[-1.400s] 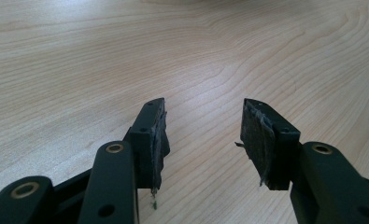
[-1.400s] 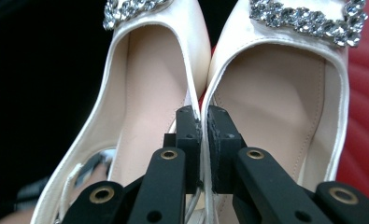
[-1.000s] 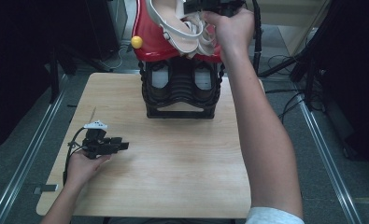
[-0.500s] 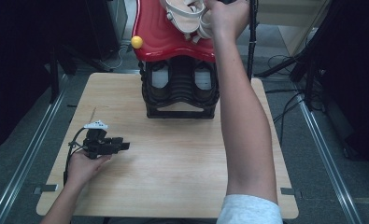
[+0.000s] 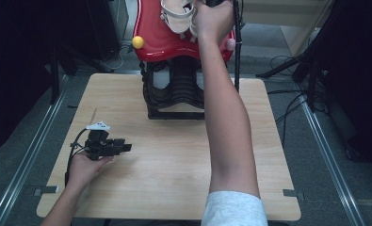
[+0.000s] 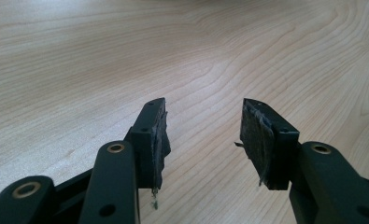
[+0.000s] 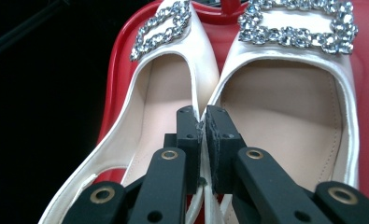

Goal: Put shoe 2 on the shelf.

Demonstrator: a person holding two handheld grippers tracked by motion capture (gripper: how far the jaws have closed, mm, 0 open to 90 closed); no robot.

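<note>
A pair of white shoes [image 7: 285, 102] with rhinestone buckles [image 7: 296, 25] sits over a glossy red tray [image 7: 121, 65]. My right gripper [image 7: 202, 116] is shut on the two inner edges of the shoes, pinching them together. In the high view the shoes [image 5: 176, 14] lie on the red tray [image 5: 174, 44] at the far edge, with the right hand [image 5: 214, 21] covering most of that gripper. My left gripper [image 5: 122, 147] rests low over the wooden table [image 5: 174, 179] at the near left. Its jaws [image 6: 203, 135] stand open with bare wood between them.
The red tray tops a black ribbed stand [image 5: 174, 92] at the table's far middle. A yellow ball [image 5: 137, 42] and a pink ball [image 5: 230, 44] sit at the tray's corners. A thin black pole [image 5: 238, 52] rises beside the right forearm. Dark cables lie on the floor at right.
The right hand has carried the shoes farther back over the red tray, toward the top of the high view. The left hand and its gripper have stayed put.
</note>
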